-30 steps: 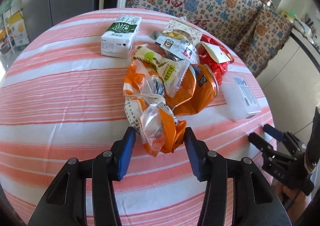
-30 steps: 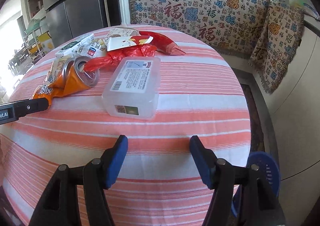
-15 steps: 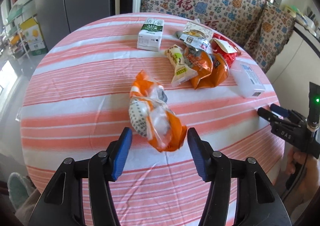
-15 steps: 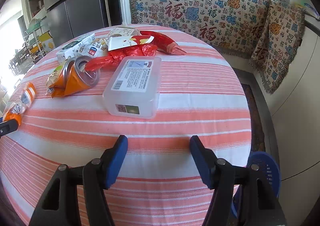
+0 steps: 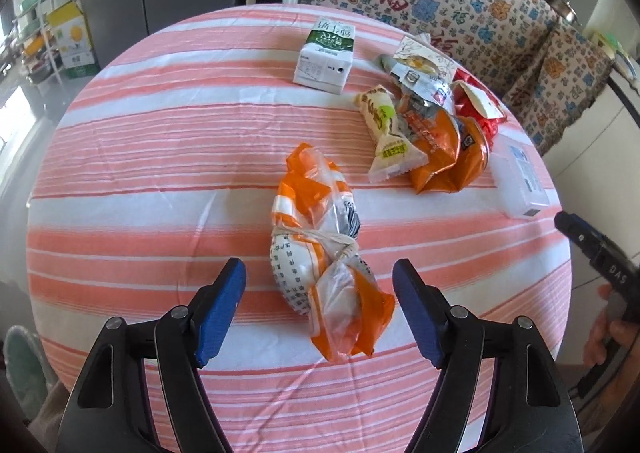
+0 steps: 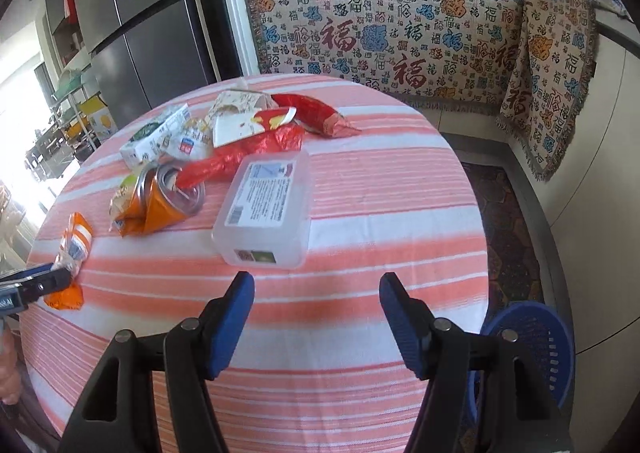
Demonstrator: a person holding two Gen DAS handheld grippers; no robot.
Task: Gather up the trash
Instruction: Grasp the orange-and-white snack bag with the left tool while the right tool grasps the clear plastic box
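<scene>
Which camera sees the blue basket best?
The right wrist view: the blue basket sits on the floor beside the table, low on the right, partly hidden behind the right gripper. The left wrist view does not show it at all.

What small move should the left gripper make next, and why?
Probably ease forward and down over the orange tied bag. The left gripper is opening, the bag's near end lies on the striped tablecloth between the blue fingers, untouched, so closing would then grasp it.
</scene>
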